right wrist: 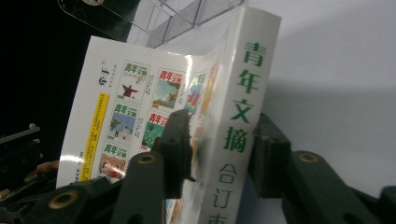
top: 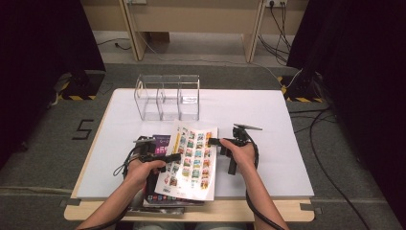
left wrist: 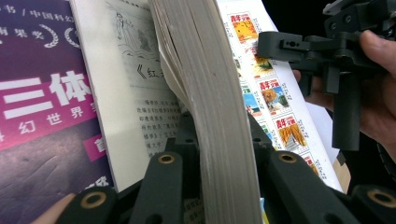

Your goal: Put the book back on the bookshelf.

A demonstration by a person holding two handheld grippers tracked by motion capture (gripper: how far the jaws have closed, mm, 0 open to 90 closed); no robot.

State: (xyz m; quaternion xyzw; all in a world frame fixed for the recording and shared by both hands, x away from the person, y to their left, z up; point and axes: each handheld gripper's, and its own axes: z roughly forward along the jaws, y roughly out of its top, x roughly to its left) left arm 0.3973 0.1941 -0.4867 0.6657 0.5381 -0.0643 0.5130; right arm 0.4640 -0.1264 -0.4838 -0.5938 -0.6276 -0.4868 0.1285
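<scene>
Lifting a thick white paperback digest (top: 192, 160) off the table (top: 268, 120), near its front edge, left of centre. Left gripper (top: 168, 158) is clenched across the page block at the open fore-edge; the left gripper view shows both jaws pressing the pages. Right gripper (top: 216, 142) straddles the green-lettered spine at the book's far right side; in the right gripper view both jaws seem to touch, one on the back cover, one behind the spine, so likely a grasp, though not surely a firm one. A purple-covered book (top: 162, 140) lies underneath, partly hidden.

Advice, as judgement: firm up the right jaws on the spine before raising further. Keep the left grip deep enough that pages don't fan out or slip. Raise both hands together and level. The clear three-bay acrylic rack (top: 167, 97) stands near the table's far edge, a likely destination; tip the book upright before approaching it.
</scene>
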